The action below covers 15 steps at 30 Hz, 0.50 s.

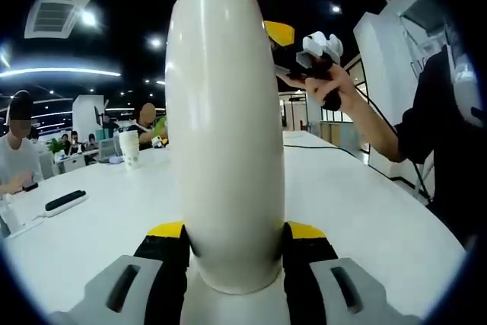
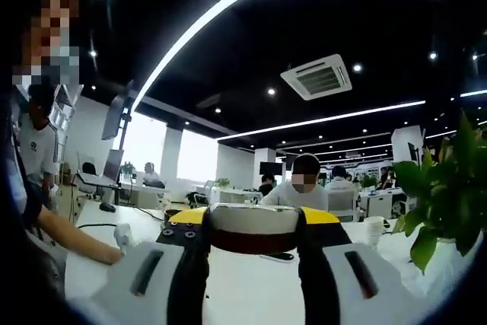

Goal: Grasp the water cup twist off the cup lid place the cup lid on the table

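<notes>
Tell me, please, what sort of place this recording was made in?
Most likely an open-plan office: a ceiling air-conditioning unit, long white tables with people seated at desks in the background, and a potted plant.

No legible text or labels anywhere.

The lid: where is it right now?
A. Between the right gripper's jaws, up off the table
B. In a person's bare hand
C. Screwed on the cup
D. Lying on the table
A: the lid sits clamped in the right gripper, raised above the table, while the left gripper holds the cup.
</notes>
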Each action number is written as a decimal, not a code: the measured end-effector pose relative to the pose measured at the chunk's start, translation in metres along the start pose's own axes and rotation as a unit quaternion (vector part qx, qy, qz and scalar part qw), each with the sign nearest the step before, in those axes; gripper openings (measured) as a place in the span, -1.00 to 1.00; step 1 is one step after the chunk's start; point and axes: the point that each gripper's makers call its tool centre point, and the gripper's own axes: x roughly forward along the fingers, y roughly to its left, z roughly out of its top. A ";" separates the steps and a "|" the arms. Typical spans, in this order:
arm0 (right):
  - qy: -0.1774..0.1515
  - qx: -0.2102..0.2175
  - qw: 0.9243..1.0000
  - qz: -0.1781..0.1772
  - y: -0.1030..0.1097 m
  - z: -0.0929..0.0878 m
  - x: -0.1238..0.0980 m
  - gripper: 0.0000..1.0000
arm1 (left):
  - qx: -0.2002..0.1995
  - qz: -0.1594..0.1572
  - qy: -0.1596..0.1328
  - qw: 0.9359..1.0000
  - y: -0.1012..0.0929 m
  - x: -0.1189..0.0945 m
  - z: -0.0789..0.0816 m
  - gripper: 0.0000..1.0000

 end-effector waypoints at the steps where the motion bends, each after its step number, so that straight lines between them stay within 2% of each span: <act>1: 0.002 0.002 1.000 -0.003 -0.002 -0.002 -0.002 -0.07 | -0.001 0.000 0.000 1.000 0.000 0.000 0.000 -0.01; 15: 0.022 0.012 0.999 -0.019 -0.012 -0.025 -0.014 -0.07 | 0.000 0.002 0.001 1.000 -0.002 -0.001 -0.003 -0.01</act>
